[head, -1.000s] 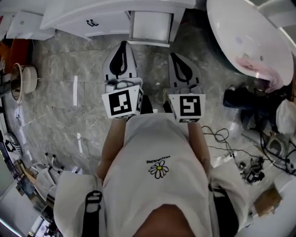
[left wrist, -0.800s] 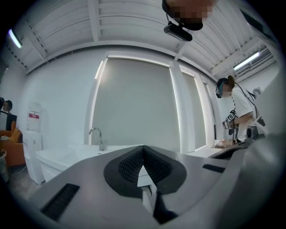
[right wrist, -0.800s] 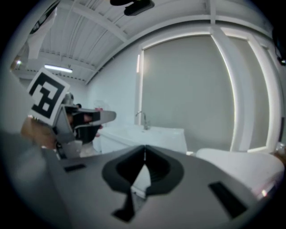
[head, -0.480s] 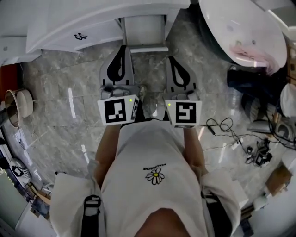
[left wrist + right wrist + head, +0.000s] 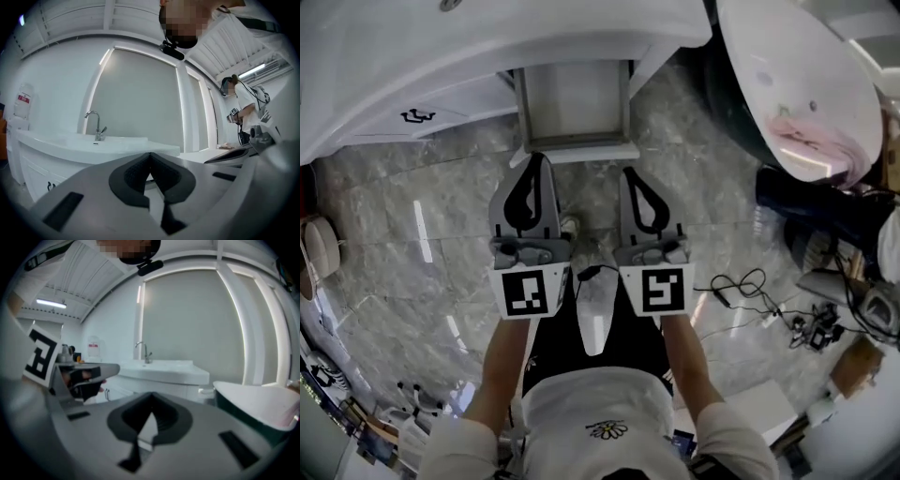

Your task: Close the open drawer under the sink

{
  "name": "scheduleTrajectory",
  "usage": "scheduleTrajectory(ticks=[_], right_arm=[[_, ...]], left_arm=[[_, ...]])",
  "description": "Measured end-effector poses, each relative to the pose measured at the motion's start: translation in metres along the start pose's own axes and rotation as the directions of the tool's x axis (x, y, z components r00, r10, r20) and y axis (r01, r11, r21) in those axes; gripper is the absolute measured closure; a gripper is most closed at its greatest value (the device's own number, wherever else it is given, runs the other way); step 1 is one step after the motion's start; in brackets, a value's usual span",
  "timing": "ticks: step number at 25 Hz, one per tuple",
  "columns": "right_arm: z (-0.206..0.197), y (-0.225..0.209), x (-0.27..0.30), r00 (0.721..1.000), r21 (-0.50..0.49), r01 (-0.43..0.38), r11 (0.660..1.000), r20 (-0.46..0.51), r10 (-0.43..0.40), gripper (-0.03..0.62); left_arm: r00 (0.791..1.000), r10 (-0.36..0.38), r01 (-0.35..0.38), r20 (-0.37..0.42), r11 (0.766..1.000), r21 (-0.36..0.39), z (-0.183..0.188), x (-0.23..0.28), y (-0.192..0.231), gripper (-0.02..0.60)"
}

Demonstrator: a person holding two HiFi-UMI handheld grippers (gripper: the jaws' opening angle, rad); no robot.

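Since a second ago both grippers have dropped and pushed out away from the person's shirt, toward the far cabinet, and the drawer now fills more of the head view. The left gripper (image 5: 537, 159) has its jaws pressed together, tips meeting with nothing between them. The right gripper (image 5: 628, 172) looks the same in its own view, tips meeting at a point and empty. The two lie side by side and a little apart, both pointing at the far side, the left one a touch farther forward. Their marker cubes sit at the near ends, with the person's forearms behind them. The drawer (image 5: 575, 94) stands pulled out from under the sink (image 5: 487, 37), its front edge toward the person and directly ahead of both grippers. The left tips are just beside that front edge. From above they seem a sliver short of touching it, though the angle is too steep to be sure. A dark handle (image 5: 417, 116) shows on the cabinet front to the left of the drawer. A tap (image 5: 96, 124) rises from the sink in the left gripper view. To the right stands a white tub (image 5: 787, 66) with a pink cloth (image 5: 811, 141) in it, and cables (image 5: 741, 281) trail over the marble floor (image 5: 422, 216) nearer in.
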State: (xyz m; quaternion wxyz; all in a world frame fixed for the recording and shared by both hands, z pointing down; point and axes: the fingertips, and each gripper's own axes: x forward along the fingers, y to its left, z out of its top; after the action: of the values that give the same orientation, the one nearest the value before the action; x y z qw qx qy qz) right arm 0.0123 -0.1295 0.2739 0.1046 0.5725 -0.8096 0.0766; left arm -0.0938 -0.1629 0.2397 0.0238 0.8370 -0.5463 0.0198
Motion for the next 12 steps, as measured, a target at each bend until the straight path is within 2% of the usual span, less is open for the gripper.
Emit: scheduleTrajectory(ticks=[4,12], right_arm=[[-0.049,0.002,0.02,0.999,-0.011,0.001,1.0,-0.047,-0.002,0.565],[-0.128,0.015,0.042,0.997,0.053,-0.013,0.998,-0.08,0.018,0.565]], left_arm=[[1.0,0.021,-0.021,0.01,1.0,0.021,-0.041,0.011,0.006,0.561],[0.995,0.093,-0.093,-0.047,0.996,0.006,-0.135,0.003,0.011,0.561]])
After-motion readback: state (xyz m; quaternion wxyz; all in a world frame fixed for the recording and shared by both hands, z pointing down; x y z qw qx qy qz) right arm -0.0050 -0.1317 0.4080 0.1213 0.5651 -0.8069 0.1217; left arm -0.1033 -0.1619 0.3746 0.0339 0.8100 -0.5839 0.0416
